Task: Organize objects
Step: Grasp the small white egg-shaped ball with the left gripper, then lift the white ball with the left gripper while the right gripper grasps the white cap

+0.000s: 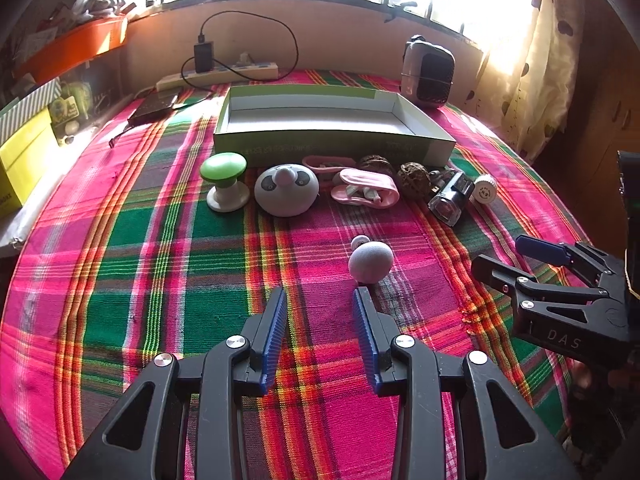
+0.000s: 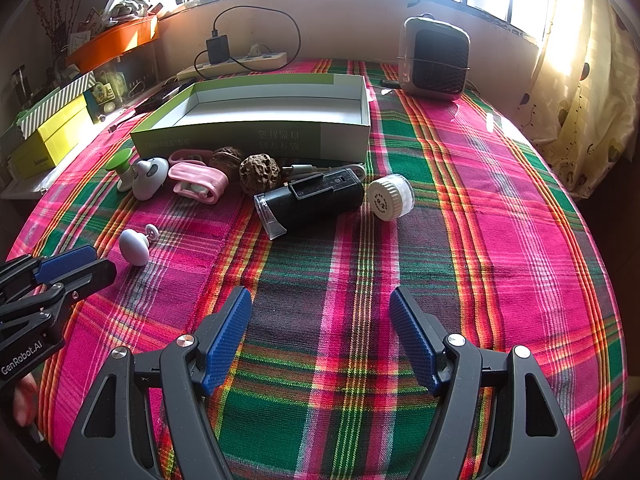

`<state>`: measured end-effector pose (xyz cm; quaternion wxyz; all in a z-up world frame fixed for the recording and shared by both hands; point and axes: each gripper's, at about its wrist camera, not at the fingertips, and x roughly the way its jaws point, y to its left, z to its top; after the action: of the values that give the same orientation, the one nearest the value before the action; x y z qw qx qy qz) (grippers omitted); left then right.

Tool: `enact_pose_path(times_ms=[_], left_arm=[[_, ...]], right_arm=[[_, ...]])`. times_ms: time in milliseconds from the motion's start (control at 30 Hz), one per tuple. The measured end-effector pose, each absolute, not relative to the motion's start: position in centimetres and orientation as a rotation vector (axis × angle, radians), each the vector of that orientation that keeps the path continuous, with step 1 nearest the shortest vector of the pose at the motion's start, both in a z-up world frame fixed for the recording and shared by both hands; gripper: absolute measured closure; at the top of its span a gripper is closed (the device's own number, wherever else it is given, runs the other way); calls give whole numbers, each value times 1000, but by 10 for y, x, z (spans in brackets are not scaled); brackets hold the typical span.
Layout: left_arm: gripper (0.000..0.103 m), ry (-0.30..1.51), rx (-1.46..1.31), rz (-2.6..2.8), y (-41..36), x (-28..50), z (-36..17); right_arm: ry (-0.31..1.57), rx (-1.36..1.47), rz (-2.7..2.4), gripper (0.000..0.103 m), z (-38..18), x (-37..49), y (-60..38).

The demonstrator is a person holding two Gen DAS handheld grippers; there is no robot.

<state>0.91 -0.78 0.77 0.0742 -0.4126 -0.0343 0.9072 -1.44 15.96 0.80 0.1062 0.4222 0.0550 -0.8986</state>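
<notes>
An open, empty green-and-white box [image 1: 332, 142] [image 2: 256, 136] stands on the plaid cloth. In front of it lies a row: green-topped knob [image 1: 224, 180], grey panda-face dome [image 1: 286, 190], pink clips [image 1: 366, 190], two walnuts [image 1: 414, 178], black cylinder device [image 2: 312, 200], white ribbed cap [image 2: 390, 197]. A small grey ball-headed piece [image 1: 370, 262] [image 2: 134, 246] lies alone, just ahead of my left gripper [image 1: 320, 300], which is open and empty. My right gripper [image 2: 320, 300] is open and empty, short of the black device.
A small heater [image 2: 434, 58] stands at the back right. A power strip with charger and cable [image 2: 236, 60] lies behind the box. Yellow boxes [image 2: 48, 136] and an orange bin [image 2: 112, 42] line the left side. A curtain [image 2: 580, 92] hangs at right.
</notes>
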Motion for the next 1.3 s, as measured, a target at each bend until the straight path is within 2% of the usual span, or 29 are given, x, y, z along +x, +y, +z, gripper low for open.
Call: enact_pose_path(times_ms=[700, 1300], left_arm=[[69, -72, -1222, 2635, 10, -17, 6], [71, -65, -1226, 2640, 7, -23, 5]], right_arm=[[144, 1228, -2644, 31, 14, -16, 170], [136, 1304, -2679, 31, 18, -76, 205]])
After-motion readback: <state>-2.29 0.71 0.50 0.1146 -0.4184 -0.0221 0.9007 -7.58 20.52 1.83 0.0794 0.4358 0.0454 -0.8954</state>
